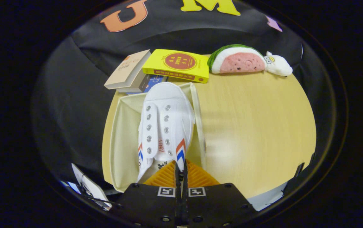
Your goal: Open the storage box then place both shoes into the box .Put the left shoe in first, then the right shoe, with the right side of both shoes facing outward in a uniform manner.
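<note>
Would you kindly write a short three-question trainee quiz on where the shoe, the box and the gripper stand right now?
1. True or false: the gripper has its fingers closed on the heel edge of the white shoe.
2. Multiple choice: the shoe sits over A) the open storage box, B) the yellow book, C) the watermelon plush.
3. Fill in: the shoe's toe points toward the ____ at the far side of the table.

Key: 1 true; the fingers are nearly together with the shoe's rear edge pinched between them. 2 A. 3 books.
</note>
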Available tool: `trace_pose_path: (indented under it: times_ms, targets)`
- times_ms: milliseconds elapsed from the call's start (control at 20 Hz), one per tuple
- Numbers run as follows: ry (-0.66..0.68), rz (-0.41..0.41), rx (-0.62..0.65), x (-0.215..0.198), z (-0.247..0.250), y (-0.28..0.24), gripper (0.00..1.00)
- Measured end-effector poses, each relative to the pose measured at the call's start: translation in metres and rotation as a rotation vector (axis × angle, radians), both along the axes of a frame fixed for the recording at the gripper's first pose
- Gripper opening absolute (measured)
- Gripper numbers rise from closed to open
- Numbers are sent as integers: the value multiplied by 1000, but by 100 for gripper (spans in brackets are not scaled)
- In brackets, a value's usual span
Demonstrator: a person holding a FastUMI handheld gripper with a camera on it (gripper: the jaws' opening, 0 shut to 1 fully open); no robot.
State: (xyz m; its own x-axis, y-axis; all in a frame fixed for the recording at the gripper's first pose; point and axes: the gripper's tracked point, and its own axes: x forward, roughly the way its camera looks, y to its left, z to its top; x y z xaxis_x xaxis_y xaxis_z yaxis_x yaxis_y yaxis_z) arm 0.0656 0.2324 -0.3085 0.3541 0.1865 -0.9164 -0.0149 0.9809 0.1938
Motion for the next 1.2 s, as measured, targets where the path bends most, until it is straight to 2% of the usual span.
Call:
trace_pose_path:
  times_ms: [350, 550, 850, 900, 950, 1100, 1200]
  targets:
    - [-3, -45, -68, -3, -21, 0, 0]
    - [-20, -28, -89, 4, -29, 2, 0]
    - [12, -23, -42, 3, -42, 15, 11]
    - [13, -2, -21, 2, -40, 21, 23]
    - [-14, 14, -41, 1, -31, 21, 28]
    - [-96, 48, -83, 4, -5, 19, 64]
    - [-151, 46, -98, 5, 15, 14, 83]
